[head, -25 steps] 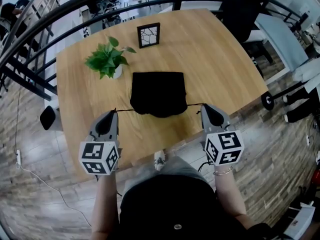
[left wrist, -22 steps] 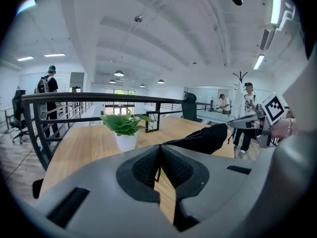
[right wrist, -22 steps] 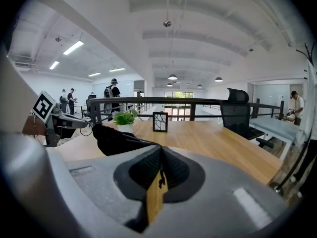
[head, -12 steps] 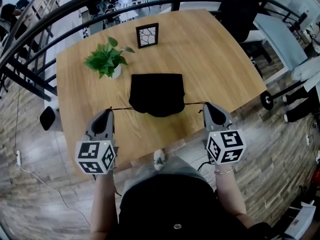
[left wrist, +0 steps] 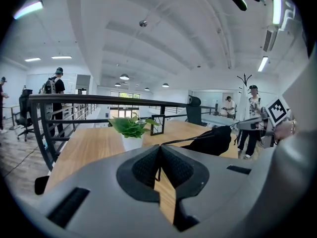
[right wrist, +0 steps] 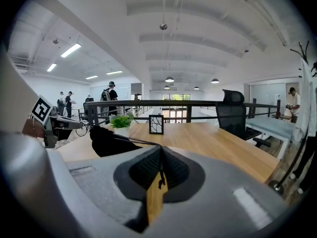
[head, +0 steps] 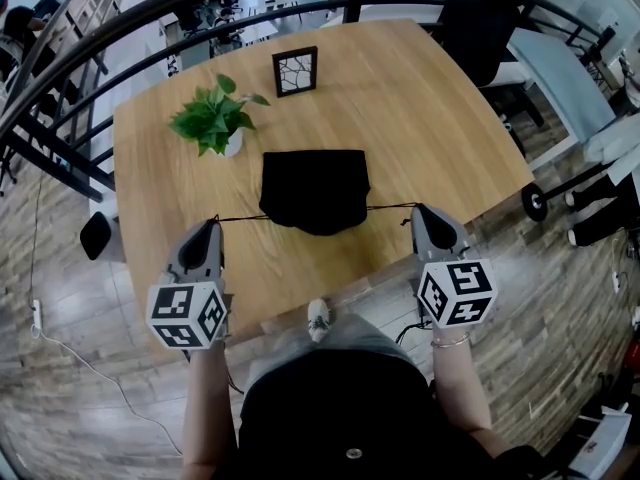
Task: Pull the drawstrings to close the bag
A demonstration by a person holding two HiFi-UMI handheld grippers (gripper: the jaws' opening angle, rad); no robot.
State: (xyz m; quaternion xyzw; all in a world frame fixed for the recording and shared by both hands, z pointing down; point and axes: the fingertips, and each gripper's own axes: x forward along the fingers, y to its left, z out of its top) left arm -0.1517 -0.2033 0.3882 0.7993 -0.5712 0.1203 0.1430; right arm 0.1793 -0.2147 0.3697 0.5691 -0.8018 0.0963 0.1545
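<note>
The left gripper (left wrist: pixel 158 157) has its jaws closed on the left drawstring (left wrist: pixel 179 141). The thin black cord runs out from between the pads and off to the bag (left wrist: pixel 212 140). The right gripper (right wrist: pixel 159 163) has its jaws pressed together on the right drawstring (right wrist: pixel 137 143) in the same way, and a short tail of cord hangs below the pinch.

In the head view, the left gripper (head: pixel 212 224) and right gripper (head: pixel 421 211) sit over the near edge of the bench (head: pixel 430 118), one on each side of the bag (head: pixel 315 186). The left drawstring (head: pixel 242 218) and right drawstring (head: pixel 392 207) stretch taut and nearly straight from the bag's near corners. The bag is black cloth lying flat around the middle of the bench. Its far edge is straight, while its near edge is drawn in and rounded where the mouth is gathered.

Beyond it, a potted plant (head: pixel 213 118) stands towards the far left corner. A picture frame (head: pixel 296 71) stands upright near the far edge.

Compared with a second ago, both grippers sit slightly farther out to the sides, so a little more cord shows on each side. The bag lies in much the same place.
</note>
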